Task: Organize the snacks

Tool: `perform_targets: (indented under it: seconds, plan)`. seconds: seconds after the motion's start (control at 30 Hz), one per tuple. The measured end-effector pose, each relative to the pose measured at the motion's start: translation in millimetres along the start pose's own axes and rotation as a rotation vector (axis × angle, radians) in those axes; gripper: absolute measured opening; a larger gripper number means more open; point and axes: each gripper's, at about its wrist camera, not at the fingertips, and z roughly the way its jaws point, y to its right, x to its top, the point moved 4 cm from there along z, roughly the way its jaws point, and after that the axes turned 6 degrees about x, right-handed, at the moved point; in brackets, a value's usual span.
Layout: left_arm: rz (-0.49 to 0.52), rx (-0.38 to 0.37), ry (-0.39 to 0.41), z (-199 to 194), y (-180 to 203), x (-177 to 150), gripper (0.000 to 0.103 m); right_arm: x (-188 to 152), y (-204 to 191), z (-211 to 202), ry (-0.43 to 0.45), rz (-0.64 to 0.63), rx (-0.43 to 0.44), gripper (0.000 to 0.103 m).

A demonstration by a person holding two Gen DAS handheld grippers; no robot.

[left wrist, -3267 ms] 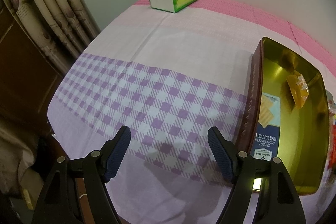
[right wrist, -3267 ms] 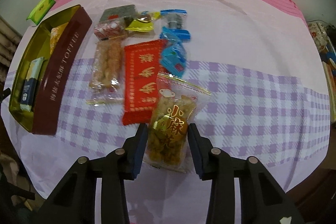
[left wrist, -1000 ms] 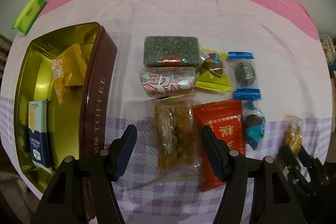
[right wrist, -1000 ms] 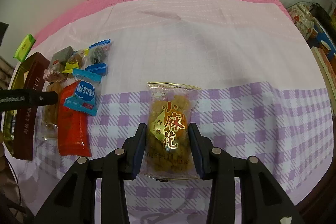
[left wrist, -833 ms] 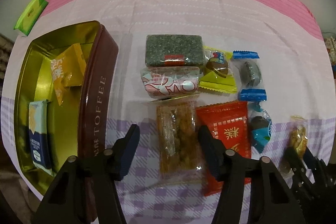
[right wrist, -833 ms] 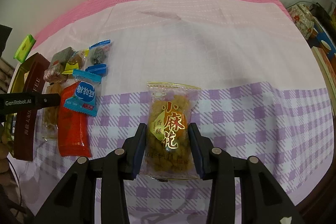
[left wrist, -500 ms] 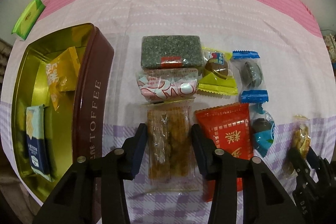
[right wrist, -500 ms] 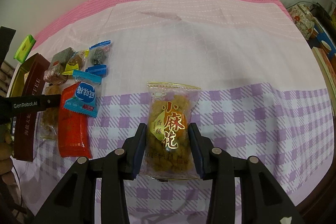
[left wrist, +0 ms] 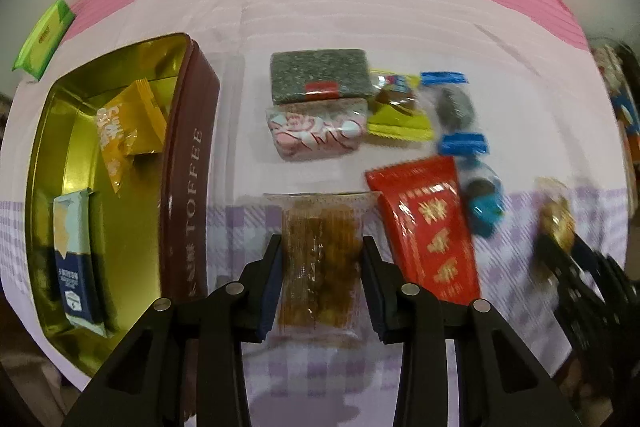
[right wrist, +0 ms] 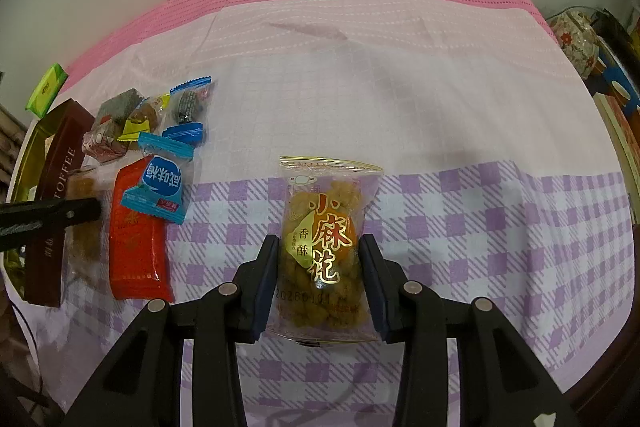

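My left gripper (left wrist: 321, 245) is closing, and its pads press the long sides of a clear pack of brown snack bars (left wrist: 320, 215) on the checked cloth. Left of it stands an open gold tin (left wrist: 188, 163) with a maroon wall. An orange packet (left wrist: 128, 127) and a blue cracker packet (left wrist: 74, 255) lie inside it. A red packet (left wrist: 432, 223) lies right of the held pack. My right gripper (right wrist: 319, 243) is shut on a clear bag of fried dough twists (right wrist: 326, 203), well right of the pile.
Beyond the held pack lie a pink-white packet (left wrist: 316, 135), a grey-green bar (left wrist: 316, 75), a yellow-wrapped candy (left wrist: 396, 115) and blue-wrapped candies (left wrist: 456, 103). A green tissue pack (left wrist: 42, 43) sits far left. A floral pot (right wrist: 576, 35) and books (right wrist: 616, 131) crowd the right edge.
My left gripper's jaws have closed from wide apart onto the brown snack pack, and the pack now sits apart from the pink-white packet. The right gripper and its bag have not moved.
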Motion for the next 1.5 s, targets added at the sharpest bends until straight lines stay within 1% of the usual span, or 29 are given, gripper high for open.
perform_targets:
  seconds: [0.17, 0.33, 0.4, 0.53, 0.7, 0.77, 0.87, 1.07, 1.5]
  plan:
    - [0.051, -0.040, 0.040, -32.0, -7.6, -7.8, 0.038, 1.0, -1.1, 0.0, 0.001, -0.008, -0.006, 0.038]
    - [0.059, -0.051, 0.101, -70.7, -27.2, -7.7, 0.038, 0.2, -2.1, 0.3, 0.003, -0.016, -0.014, 0.038]
    - [0.054, -0.037, 0.118, -78.1, -44.7, -4.7, 0.038, 0.0, -2.5, 0.3, 0.003, -0.018, -0.017, 0.038]
    - [0.015, 0.028, 0.137, -83.0, -85.5, 0.3, 0.038, -0.8, -3.7, 0.2, 0.004, -0.019, -0.021, 0.038]
    - [-0.052, 0.072, 0.099, -67.8, -129.6, -5.2, 0.038, -0.7, -3.9, 0.3, 0.005, -0.020, -0.025, 0.038]
    - [-0.069, 0.090, 0.074, -56.4, -141.5, -9.0, 0.038, -0.8, -4.5, 0.1, 0.006, -0.022, -0.030, 0.038]
    - [-0.074, 0.102, 0.042, -40.1, -149.2, -16.5, 0.038, -1.4, -5.7, -0.2, 0.006, -0.022, -0.033, 0.038]
    - [-0.073, 0.108, -0.001, -17.5, -153.5, -27.3, 0.038, -1.0, -4.9, 0.1, 0.006, -0.023, -0.033, 0.038]
    - [-0.031, 0.135, -0.037, 11.9, -146.0, -40.2, 0.038, -0.7, -5.6, 0.2, 0.006, -0.025, -0.037, 0.038]
